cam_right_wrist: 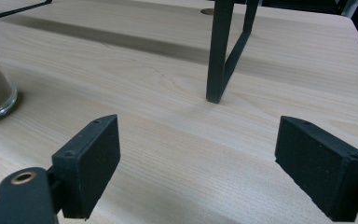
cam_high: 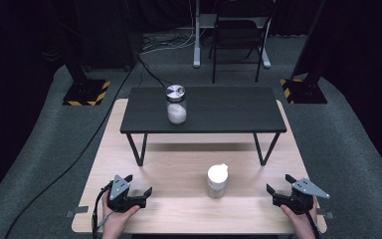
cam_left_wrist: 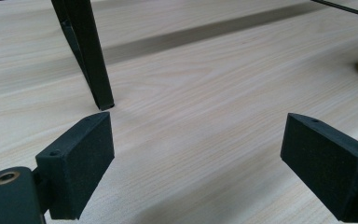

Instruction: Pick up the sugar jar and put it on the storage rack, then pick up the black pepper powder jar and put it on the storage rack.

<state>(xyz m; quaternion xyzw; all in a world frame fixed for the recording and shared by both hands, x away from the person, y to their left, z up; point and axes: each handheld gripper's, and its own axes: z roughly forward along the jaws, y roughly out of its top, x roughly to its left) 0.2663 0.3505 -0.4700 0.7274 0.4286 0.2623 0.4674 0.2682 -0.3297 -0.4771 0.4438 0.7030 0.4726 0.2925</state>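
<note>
— Where do my grippers stand?
— Left gripper point(cam_high: 138, 190) at seven o'clock, right gripper point(cam_high: 278, 190) at five; both spread wide, gripping nothing.
— And the jars?
— White-lidded jar point(cam_high: 217, 181) on the wooden table point(cam_high: 179, 169) between them; silver-lidded jar point(cam_high: 176, 104) at twelve on the black shelf point(cam_high: 229, 109).
— Handling?
— Glass, I'd judge: rigid, slippery, breakable. I'd clamp mid-body, below the lid.

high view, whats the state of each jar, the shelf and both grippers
jar with metal lid: upright on the black shelf, lid on, white contents
jar with white lid: upright on the wooden table, closed
black shelf: standing on the table
left gripper: open, empty
right gripper: open, empty
</note>
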